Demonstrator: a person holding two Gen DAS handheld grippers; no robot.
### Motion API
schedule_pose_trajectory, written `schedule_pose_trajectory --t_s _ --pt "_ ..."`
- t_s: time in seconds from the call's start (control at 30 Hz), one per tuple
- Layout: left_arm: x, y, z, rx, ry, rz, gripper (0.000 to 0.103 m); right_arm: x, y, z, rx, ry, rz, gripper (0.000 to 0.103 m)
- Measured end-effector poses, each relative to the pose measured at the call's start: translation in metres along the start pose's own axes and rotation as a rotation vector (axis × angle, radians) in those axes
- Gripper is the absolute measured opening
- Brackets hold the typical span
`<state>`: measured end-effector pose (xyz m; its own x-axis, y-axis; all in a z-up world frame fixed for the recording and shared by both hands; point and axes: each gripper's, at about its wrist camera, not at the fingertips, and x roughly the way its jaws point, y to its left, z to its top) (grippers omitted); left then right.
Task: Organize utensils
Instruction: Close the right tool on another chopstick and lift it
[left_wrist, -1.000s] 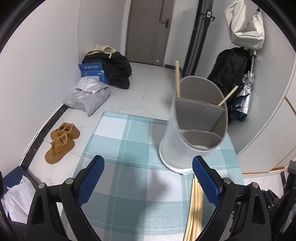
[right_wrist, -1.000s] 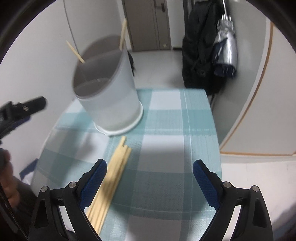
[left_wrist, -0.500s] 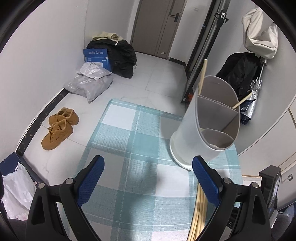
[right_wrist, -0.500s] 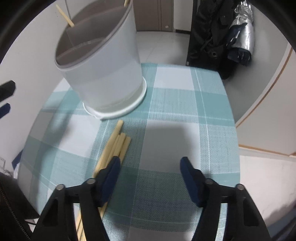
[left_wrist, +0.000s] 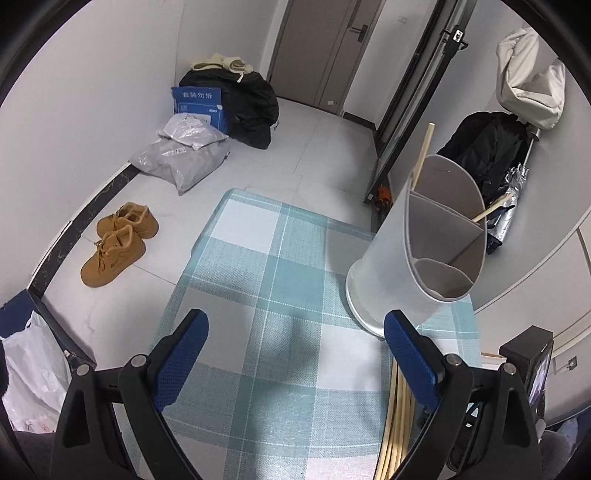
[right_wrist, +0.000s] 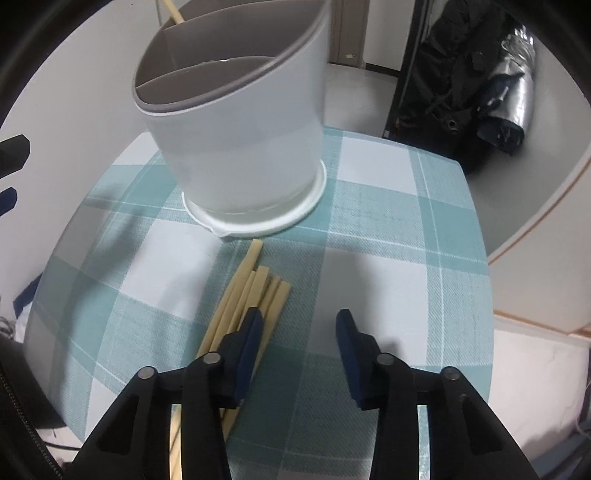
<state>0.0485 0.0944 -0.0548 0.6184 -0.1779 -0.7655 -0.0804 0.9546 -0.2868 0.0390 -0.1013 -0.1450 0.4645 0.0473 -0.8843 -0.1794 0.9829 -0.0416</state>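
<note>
A white utensil holder (right_wrist: 243, 122) with grey dividers stands on the teal checked tablecloth (right_wrist: 388, 236); two chopsticks stick out of its back compartments. The same holder (left_wrist: 417, 254) is at the right of the left wrist view. A bundle of pale wooden chopsticks (right_wrist: 247, 299) lies flat in front of the holder. My right gripper (right_wrist: 299, 321) hovers low over the cloth, its jaws closing; its left finger overlaps the bundle's right edge, and only bare cloth lies between the pads. My left gripper (left_wrist: 295, 332) stands wide open over the cloth, holding nothing; the chopsticks (left_wrist: 397, 413) pass under its right finger.
The table edge falls away to the left and far side. On the floor lie brown shoes (left_wrist: 118, 243), grey bags (left_wrist: 184, 158), a blue box (left_wrist: 199, 103) and dark clothing (left_wrist: 251, 110). A dark jacket and folded umbrella (right_wrist: 491, 92) stand beyond the table at right.
My right gripper's jaws have narrowed a good deal and it has dropped closer to the chopstick bundle and holder. The left gripper shifted slightly, the holder now sitting further right in its view.
</note>
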Motion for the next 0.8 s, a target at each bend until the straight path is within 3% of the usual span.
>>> schedule_pose_trajectory --t_s 0.13,0.2,0.27,0.7,0.8 --pt "0.001 0.003 0.0 -0.008 0.002 0.009 0.093 0.002 0.005 0.007 -0.011 0.018 0.013 0.025" --pt "0.002 0.004 0.0 -0.012 0.004 0.008 0.093 0.004 0.004 0.01 -0.007 0.035 0.031 0.01" --pt "0.003 0.005 0.001 -0.015 0.007 0.013 0.093 0.005 0.002 0.01 -0.009 0.045 0.037 0.005" --pt "0.0 0.007 0.002 -0.025 0.005 0.003 0.093 0.006 0.014 0.008 -0.115 0.035 -0.017 0.01" --pt "-0.001 0.007 0.002 -0.013 0.0 0.017 0.093 0.008 0.01 0.012 -0.114 0.036 0.004 0.009"
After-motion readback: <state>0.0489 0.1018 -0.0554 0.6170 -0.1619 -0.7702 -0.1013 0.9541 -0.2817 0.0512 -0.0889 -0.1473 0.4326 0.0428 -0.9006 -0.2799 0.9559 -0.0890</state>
